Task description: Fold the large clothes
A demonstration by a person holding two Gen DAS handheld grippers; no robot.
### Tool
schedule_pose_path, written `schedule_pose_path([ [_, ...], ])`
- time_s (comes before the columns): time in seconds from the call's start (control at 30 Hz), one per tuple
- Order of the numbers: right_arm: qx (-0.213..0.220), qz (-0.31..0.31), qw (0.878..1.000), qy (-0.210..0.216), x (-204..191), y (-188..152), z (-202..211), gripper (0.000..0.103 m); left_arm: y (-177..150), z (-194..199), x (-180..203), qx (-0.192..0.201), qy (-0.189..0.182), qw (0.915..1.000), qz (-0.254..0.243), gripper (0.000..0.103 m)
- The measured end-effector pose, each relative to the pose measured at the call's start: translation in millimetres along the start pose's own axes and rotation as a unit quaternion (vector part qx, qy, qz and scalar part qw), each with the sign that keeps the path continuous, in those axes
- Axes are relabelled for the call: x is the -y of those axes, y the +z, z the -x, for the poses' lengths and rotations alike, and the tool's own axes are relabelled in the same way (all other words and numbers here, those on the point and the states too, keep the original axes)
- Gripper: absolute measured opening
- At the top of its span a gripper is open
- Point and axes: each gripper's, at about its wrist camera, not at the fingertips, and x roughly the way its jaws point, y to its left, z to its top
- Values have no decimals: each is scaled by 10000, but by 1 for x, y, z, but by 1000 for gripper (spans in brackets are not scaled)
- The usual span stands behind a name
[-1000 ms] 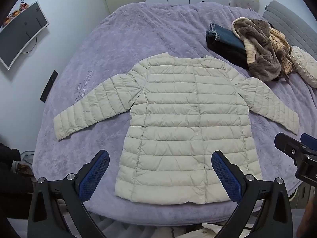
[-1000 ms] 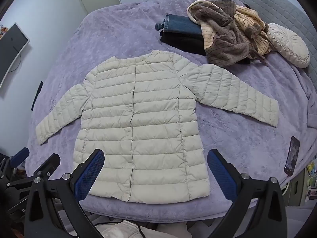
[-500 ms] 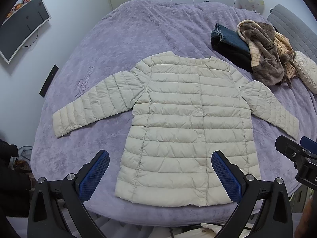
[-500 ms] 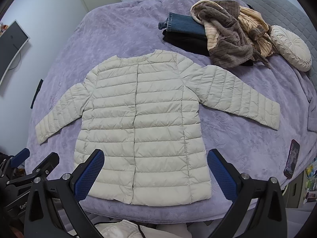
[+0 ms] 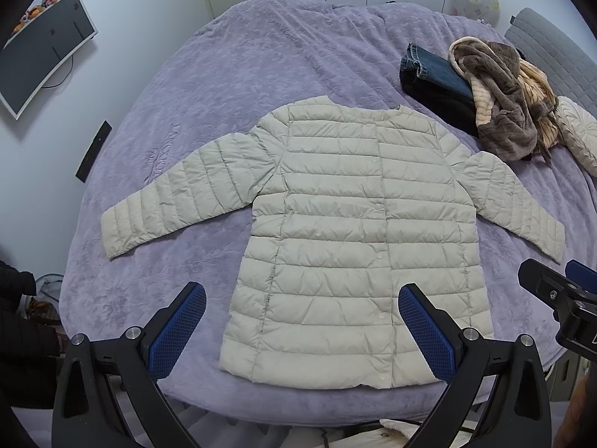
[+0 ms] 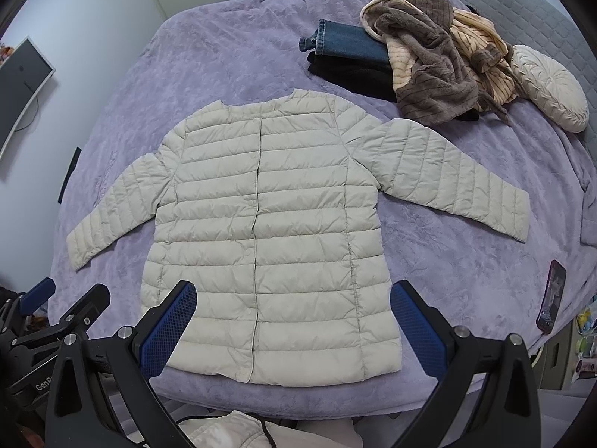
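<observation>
Pre-grasp stage, no fold started: the pale beige quilted puffer jacket (image 5: 358,239) lies flat, front up and snapped shut, on the purple plush bed cover (image 5: 238,59), both sleeves spread out sideways and hem nearest the cameras. Left claw (image 5: 298,330) and right claw (image 6: 294,326) both hover above the hem edge, blue pads spread wide, holding nothing. Next move, as I judge it: each claw goes out to its own side's sleeve (image 6: 462,171), pinches near the cuff and folds it across the chest, staying clear of the clothes pile (image 6: 421,63) near the right shoulder
</observation>
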Motion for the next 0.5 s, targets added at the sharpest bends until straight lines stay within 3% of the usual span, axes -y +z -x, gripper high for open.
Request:
schedule_pose_path([
  [0.5, -6, 29, 10000, -17, -3, 0, 2, 103, 3, 1, -1, 11, 22, 10000, 18, 103],
])
